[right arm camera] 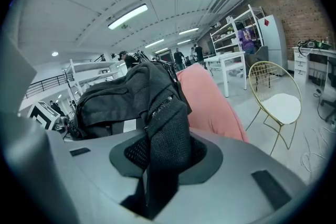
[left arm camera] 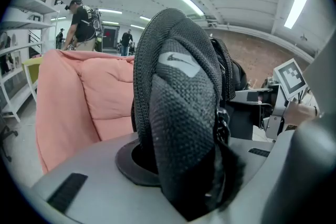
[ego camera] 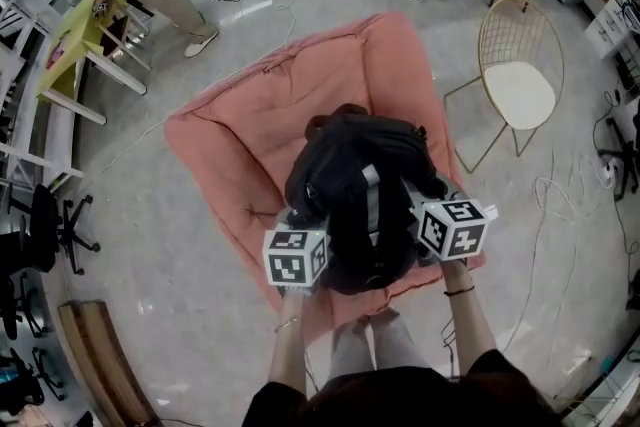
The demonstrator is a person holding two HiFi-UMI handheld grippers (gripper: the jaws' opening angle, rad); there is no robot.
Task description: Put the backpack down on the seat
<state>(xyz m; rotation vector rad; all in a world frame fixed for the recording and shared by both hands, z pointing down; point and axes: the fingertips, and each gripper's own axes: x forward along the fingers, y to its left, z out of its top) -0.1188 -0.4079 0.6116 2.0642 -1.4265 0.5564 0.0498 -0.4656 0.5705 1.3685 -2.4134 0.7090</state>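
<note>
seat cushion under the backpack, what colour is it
Salmon pink. The seat cushion shows best in the head view, spread out on the floor.

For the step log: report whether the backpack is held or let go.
Held: the left gripper and the right gripper each clamp a strap of the backpack, over the pink seat.

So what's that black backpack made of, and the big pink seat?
The black backpack looks like matte woven fabric; its straps show a coarse mesh weave. The big pink seat seems to be soft, stuffed cloth, matte, with puffy folds and seams.
</note>
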